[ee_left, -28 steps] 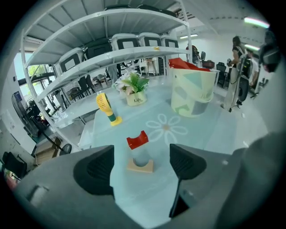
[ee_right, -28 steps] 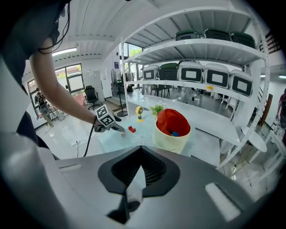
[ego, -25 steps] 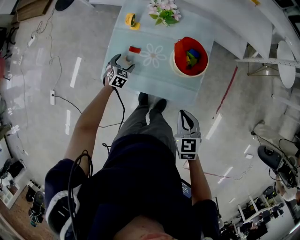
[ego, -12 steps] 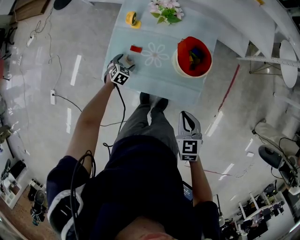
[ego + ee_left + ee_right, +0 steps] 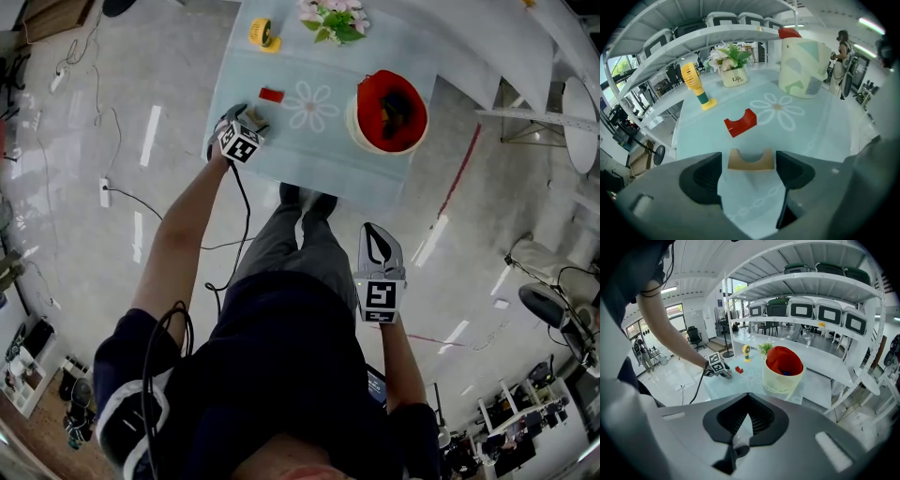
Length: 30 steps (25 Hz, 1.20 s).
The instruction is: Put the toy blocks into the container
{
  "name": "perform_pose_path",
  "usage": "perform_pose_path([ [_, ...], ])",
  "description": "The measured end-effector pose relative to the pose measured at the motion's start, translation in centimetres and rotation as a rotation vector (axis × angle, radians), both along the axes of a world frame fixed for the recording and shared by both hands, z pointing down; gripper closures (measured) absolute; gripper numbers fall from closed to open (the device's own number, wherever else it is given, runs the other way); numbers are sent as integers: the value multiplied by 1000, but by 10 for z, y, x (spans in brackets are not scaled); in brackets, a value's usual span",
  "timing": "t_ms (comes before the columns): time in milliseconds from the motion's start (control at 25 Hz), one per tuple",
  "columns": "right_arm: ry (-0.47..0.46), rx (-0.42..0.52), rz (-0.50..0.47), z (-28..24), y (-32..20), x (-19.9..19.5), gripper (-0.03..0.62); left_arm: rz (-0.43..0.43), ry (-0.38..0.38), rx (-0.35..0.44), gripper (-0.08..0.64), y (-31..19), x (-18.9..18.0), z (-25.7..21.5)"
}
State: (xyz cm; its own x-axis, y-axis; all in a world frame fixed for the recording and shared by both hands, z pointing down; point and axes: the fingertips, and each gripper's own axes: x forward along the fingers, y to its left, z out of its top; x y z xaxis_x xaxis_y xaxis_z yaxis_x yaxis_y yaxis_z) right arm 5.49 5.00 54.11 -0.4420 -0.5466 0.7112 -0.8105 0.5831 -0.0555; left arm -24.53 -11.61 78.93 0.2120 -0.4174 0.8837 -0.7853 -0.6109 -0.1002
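Note:
A tan arch block (image 5: 751, 160) lies on the pale blue table (image 5: 309, 155) near its left front edge. My left gripper (image 5: 747, 168) points down over it, one jaw on each side. The jaws have just been closing a little, and a thin gap still shows at each pad, so it is open. In the head view this gripper (image 5: 247, 120) covers the block. A red arch block (image 5: 740, 123) lies just beyond, also seen from above (image 5: 272, 94). The cream container (image 5: 354, 122) with a red lining holds several blocks. My right gripper (image 5: 377, 246) hangs shut and empty off the table, near the person's legs.
A yellow toy (image 5: 262, 35) and a pot of flowers (image 5: 333, 19) stand at the table's far edge. The container (image 5: 804, 68) is at the right of the table. White shelving runs behind the table. Cables lie on the floor to the left.
My left gripper has come down toward the table over the tan block. The right gripper has kept still.

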Motion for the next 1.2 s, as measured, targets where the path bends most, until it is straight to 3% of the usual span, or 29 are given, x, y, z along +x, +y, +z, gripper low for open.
perform_pose_path([
  [480, 2, -8, 2, 1, 0, -3, 594, 14, 27, -39, 250, 2, 2, 5],
  [760, 1, -14, 9, 3, 2, -3, 594, 18, 17, -44, 253, 2, 2, 5],
  [1200, -3, 3, 12, 0, 1, -3, 594, -21, 64, 21, 255, -7, 10, -21],
])
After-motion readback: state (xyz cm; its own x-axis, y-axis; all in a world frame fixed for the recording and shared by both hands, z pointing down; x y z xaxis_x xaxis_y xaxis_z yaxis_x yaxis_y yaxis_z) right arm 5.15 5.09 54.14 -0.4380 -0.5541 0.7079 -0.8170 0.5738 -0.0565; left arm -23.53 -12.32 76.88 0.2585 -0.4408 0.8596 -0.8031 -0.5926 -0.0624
